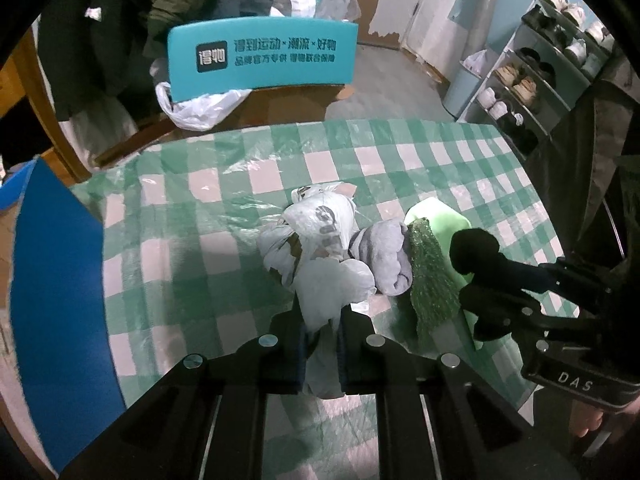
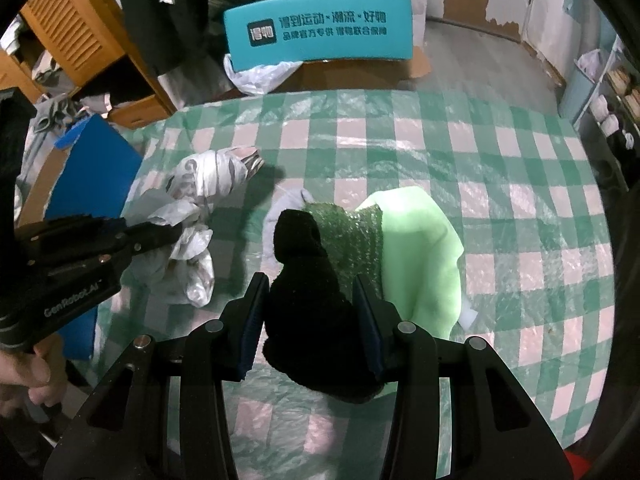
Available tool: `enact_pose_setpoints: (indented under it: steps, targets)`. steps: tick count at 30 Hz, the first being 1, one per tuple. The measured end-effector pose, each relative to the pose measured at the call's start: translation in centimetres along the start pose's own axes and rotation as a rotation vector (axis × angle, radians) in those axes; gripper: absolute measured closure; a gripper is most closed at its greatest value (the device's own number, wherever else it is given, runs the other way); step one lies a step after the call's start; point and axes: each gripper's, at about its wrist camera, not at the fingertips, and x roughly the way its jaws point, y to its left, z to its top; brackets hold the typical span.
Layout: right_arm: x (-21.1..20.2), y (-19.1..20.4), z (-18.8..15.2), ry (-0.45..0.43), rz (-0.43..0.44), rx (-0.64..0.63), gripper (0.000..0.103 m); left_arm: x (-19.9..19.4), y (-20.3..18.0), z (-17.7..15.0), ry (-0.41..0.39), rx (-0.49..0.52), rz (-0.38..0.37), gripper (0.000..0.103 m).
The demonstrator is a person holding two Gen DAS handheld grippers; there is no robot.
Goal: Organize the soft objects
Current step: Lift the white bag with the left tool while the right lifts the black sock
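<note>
A crumpled white printed plastic bag [image 1: 316, 240] hangs over the checked table, and my left gripper [image 1: 322, 320] is shut on its lower end. In the right wrist view the same left gripper [image 2: 168, 234] pinches the bag [image 2: 192, 256] at the left. My right gripper [image 2: 310, 284] is shut on a black fuzzy cloth [image 2: 308, 304], which sticks up between its pads; the left wrist view shows this cloth [image 1: 474, 248] at the right. Beneath it lie a grey cloth [image 1: 384, 260], a piece of green turf [image 2: 352, 228] and a light green foam sheet [image 2: 420, 248].
The table carries a green and white checked cover [image 1: 240, 168] under clear plastic. A blue box [image 1: 56, 300] stands at its left edge. Beyond the far edge are a teal printed box [image 2: 320, 32], a loose white bag [image 1: 196, 108], hanging clothes and a shoe rack [image 1: 536, 68].
</note>
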Motion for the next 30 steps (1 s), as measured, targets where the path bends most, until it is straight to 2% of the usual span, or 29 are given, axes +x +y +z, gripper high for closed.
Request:
enact_pose_setpoints:
  steps: [19,24,30]
  targets:
    - [-4.0,4.3,1.0,-0.090,0.000,-0.085,0.060,-8.1,1.7,-1.8,-0.123,-0.035,0.014,0.092]
    - [-5.1,6.0,1.2,-0.114,0.003,-0.112,0.060,-9.5,2.3,-2.3,-0.138,-0.030,0.043,0.092]
    - [-5.5,8.2,1.5,-0.124,0.016,-0.155,0.060,-11.6,3.4,-2.7,-0.177,-0.046,0.042,0.092]
